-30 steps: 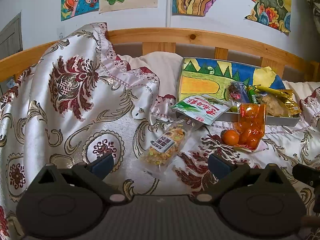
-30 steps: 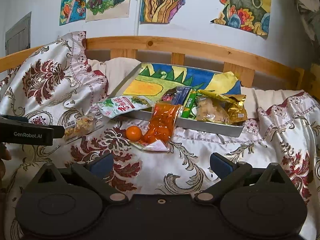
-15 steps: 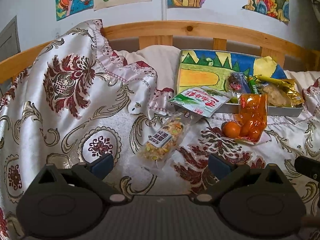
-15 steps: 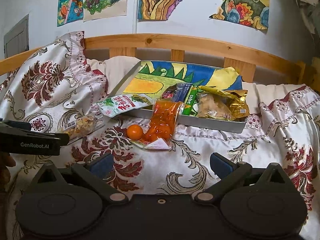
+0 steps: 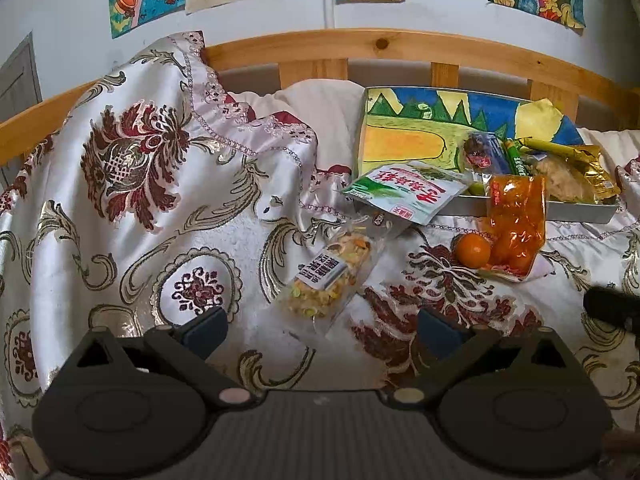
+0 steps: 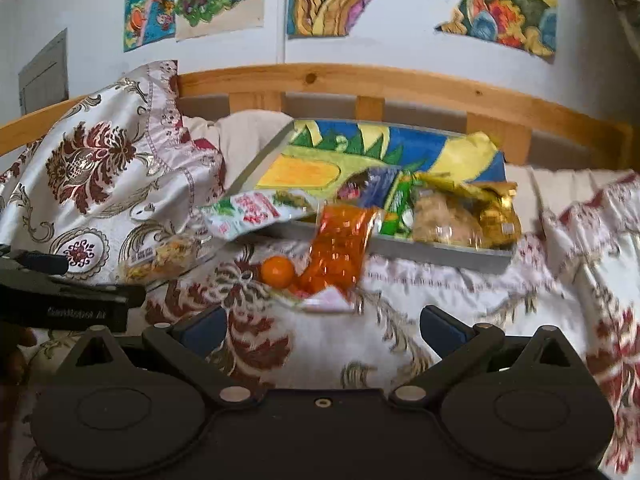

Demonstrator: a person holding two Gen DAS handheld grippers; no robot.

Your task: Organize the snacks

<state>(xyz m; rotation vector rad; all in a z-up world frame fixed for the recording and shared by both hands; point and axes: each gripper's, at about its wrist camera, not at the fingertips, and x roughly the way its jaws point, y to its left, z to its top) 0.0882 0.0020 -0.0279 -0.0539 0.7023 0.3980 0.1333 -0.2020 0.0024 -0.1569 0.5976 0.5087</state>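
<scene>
A clear bag of mixed dried snack [image 5: 330, 276] lies on the patterned bedspread just ahead of my open, empty left gripper [image 5: 320, 326]. A green-and-white packet [image 5: 404, 192] leans over the near left corner of a metal tray [image 5: 520, 210] with a painted liner. An orange bag [image 5: 516, 222] hangs over the tray's front rim, with a loose orange fruit [image 5: 473, 250] beside it. Gold and green packets [image 6: 452, 212] lie inside the tray. My right gripper [image 6: 322, 330] is open and empty, short of the orange fruit [image 6: 278, 272].
A wooden headboard rail [image 5: 360, 46] runs behind the tray, with paintings on the wall above. The bedspread [image 5: 132, 168] rises in a hump at the left. The left gripper's body [image 6: 64, 300] shows at the left edge of the right wrist view.
Both grippers have moved forward a little toward the snacks, so the snack bag and the orange fruit sit closer and larger. Jaws stay open. No object has moved.
</scene>
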